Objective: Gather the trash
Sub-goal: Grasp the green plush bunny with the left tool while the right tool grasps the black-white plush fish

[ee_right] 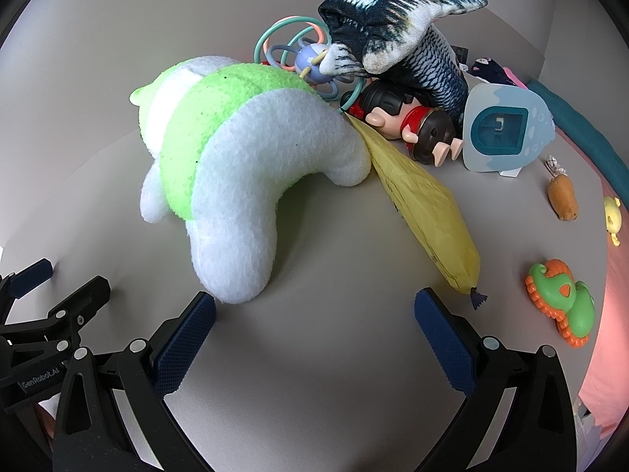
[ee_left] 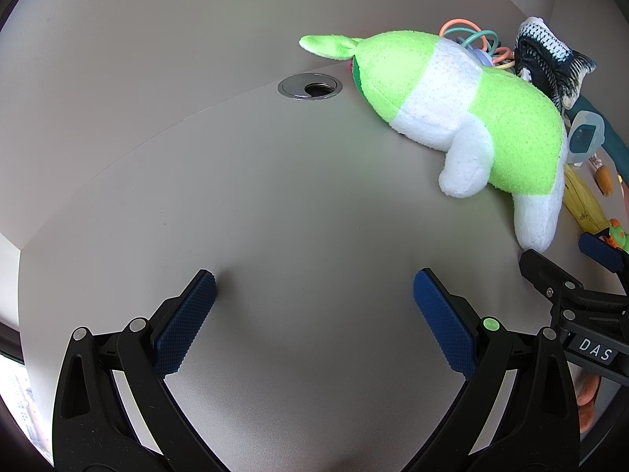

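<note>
I'm over a plain grey-beige desk (ee_left: 275,204) with a round metal cable grommet (ee_left: 309,85) set near its back edge, a matte grey partition wall (ee_left: 196,19) behind it, soft even light, and a sliver of bright window (ee_left: 15,389) at my lower left.

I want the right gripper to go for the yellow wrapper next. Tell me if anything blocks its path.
Nothing visible blocks the right gripper from the near end of the yellow wrapper; bare table lies between. Farther back, the green and white plush crowds the wrapper's left side and the toy figure lies beside its far end.
</note>
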`<action>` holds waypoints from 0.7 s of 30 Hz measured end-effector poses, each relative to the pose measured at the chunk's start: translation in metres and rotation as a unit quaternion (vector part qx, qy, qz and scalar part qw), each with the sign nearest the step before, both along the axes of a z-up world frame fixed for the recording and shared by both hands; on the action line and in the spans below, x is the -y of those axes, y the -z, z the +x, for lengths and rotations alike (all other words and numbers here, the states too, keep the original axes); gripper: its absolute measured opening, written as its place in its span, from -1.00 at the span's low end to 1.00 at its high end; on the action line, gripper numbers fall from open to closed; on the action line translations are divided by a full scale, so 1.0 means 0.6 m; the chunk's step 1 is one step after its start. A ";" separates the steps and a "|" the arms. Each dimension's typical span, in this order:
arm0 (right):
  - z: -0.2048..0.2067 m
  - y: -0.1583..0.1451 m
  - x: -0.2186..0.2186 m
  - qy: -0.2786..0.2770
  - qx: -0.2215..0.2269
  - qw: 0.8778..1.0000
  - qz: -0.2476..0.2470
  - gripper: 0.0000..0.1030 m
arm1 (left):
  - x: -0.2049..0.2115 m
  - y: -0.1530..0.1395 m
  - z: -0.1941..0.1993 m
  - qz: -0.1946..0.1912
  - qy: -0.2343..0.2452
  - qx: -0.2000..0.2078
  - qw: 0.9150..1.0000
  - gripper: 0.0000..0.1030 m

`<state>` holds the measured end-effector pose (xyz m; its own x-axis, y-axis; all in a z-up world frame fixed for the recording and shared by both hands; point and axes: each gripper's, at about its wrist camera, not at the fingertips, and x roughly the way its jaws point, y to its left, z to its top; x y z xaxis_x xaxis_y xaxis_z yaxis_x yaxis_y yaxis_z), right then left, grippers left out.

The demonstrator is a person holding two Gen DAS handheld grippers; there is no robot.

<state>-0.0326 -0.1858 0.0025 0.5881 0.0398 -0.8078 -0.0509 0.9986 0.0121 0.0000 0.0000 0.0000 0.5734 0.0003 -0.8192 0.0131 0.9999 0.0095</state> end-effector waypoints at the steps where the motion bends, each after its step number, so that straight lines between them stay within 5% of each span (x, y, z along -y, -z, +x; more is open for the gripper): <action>1: 0.001 0.001 0.002 0.000 0.000 1.000 0.000 0.97 | 0.000 0.000 0.000 0.000 0.000 0.000 1.000 0.89; 11: 0.000 -0.008 0.001 -0.017 -0.002 1.000 0.012 0.97 | -0.006 -0.014 -0.003 -0.026 0.010 -0.012 1.000 0.89; 21: -0.035 -0.122 0.057 -0.048 0.065 0.996 0.042 0.95 | 0.002 -0.107 -0.014 -0.036 -0.014 0.024 0.999 0.89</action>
